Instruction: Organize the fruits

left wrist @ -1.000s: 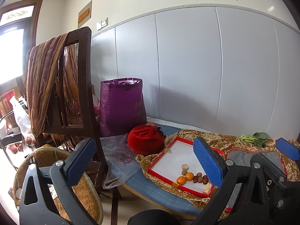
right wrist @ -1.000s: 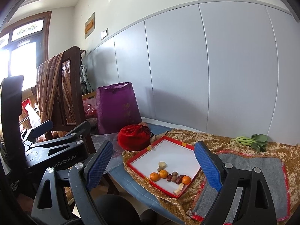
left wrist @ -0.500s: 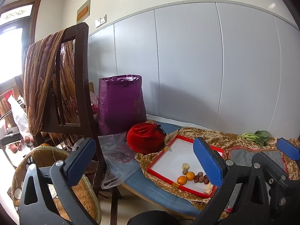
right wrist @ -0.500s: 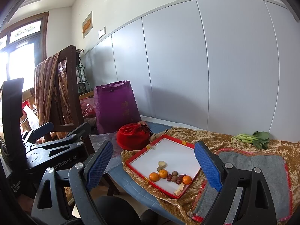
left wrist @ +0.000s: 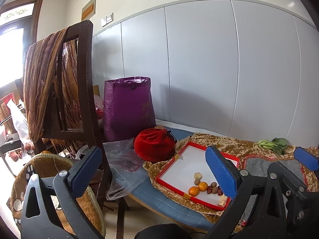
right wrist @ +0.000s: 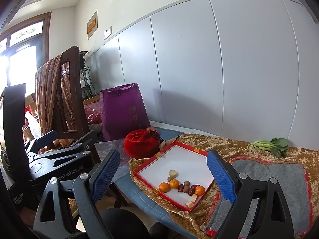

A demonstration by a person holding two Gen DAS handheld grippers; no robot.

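A red-rimmed white tray (right wrist: 185, 159) lies on the table, also in the left wrist view (left wrist: 179, 171). In it lie three small oranges (right wrist: 164, 187), red dates (right wrist: 181, 187), brown round fruits (right wrist: 186, 183) and pale chunks (right wrist: 172, 173). The oranges (left wrist: 193, 191) show in the left wrist view too. My left gripper (left wrist: 153, 173) is open and empty, well short of the tray. My right gripper (right wrist: 163, 173) is open and empty, also back from the table. The left gripper's body (right wrist: 59, 159) shows at the left of the right wrist view.
A red drawstring pouch (right wrist: 141, 143) and a purple bag (right wrist: 123, 111) stand behind the tray. A grey mat (right wrist: 269, 179) lies on the gold cloth at right, green vegetables (right wrist: 269, 144) beyond it. A dark wooden chair (left wrist: 79, 99) with a draped scarf stands left. A clear plastic bag (left wrist: 123, 163) lies by the pouch.
Both grippers have drifted slightly, tilting up a little; the scene sits a bit lower in view. Both stay open and empty. Nothing on the table has moved.
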